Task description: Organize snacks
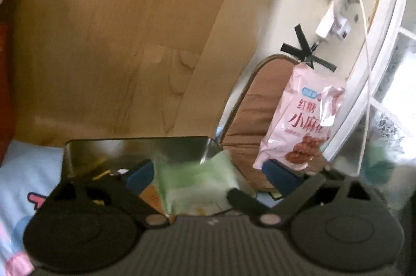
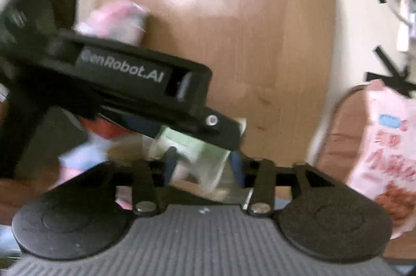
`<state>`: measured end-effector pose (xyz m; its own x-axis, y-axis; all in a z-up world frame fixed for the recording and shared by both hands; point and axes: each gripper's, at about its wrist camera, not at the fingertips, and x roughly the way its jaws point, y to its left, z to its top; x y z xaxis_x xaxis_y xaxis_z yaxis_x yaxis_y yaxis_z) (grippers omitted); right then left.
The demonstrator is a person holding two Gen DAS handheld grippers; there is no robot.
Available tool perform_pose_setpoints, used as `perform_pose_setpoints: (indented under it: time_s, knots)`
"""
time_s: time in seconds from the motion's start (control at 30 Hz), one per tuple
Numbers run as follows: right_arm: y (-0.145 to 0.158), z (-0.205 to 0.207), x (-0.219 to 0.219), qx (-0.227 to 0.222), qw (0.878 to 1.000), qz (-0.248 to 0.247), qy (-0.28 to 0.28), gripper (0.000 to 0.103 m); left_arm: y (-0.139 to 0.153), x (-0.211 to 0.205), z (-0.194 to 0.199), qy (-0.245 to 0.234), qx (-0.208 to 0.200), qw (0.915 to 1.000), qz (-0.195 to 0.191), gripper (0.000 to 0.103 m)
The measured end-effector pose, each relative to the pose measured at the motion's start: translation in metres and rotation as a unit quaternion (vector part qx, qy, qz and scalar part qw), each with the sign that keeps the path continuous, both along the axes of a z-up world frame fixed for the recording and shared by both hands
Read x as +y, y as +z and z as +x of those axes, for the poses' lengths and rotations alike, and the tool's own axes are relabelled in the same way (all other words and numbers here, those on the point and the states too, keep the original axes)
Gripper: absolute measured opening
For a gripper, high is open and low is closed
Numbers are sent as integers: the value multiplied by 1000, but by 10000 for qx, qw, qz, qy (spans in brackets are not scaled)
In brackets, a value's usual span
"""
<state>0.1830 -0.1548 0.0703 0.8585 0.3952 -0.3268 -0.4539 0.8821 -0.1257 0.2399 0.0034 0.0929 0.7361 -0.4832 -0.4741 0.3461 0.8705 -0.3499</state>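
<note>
Straddling green packet: left claw spread | right claw part-open; grip blurred, untellable | pink bag cut off

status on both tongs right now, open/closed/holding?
Left tongs: open wide, pale green snack packet between the fingers, not pinched.
Right tongs: partly open around the same green packet; blur hides whether the pads press it.

Green packet blurred, half hidden.
</note>
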Motion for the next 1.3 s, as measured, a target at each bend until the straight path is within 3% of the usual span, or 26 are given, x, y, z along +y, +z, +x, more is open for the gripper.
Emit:
perform_pose_setpoints:
  time_s: [0.17, 0.37, 0.53, 0.67, 0.8, 0.9, 1.0, 1.1, 1.13, 1.2, 1.27, 1.3]
  knots:
    - [-12, -25, -35, 450, 9954, 835, 120, 51, 1, 56, -51, 211, -389, 9977, -512, 96]
    - [-40, -50, -39, 1719, 9727, 1486, 478, 52, -25, 124, -110, 1020, 30, 9909, -880, 96]
    - [-44, -72, -16, 2008, 9667, 1409, 723, 52, -45, 145, -146, 1371, 316, 9880, -641, 96]
    - [-39, -81, -1, 2040, 9661, 1309, 890, 53, -55, 159, -148, 1595, 564, 9821, -822, 96]
    - [-34, -83, 12, 2004, 9663, 1253, 1024, 58, -55, 157, -126, 1594, 565, 9823, -806, 96]
    - [-31, -63, 22, 1942, 9697, 1071, 1025, 58, -61, 153, -101, 1641, 645, 9817, -722, 96]
    - [-30, -25, 33, 2158, 9670, 1033, 874, 58, -73, 150, -78, 1714, 845, 9788, -738, 93]
    - [-40, 11, 46, 2539, 9592, 986, 762, 56, -86, 140, -61, 1602, 965, 9803, -639, 81]
    - [-47, 23, 50, 2750, 9530, 1026, 755, 54, -90, 137, -56, 1548, 1055, 9803, -618, 71]
    - [-58, 37, 56, 3072, 9427, 1083, 722, 49, -95, 128, -53, 1398, 1097, 9822, -607, 62]
    - [-64, 40, 57, 3297, 9330, 1236, 751, 41, -91, 119, -61, 1322, 1074, 9842, -488, 62]
    - [-62, 35, 56, 3271, 9341, 1238, 716, 38, -89, 117, -66, 1270, 1004, 9854, -525, 62]
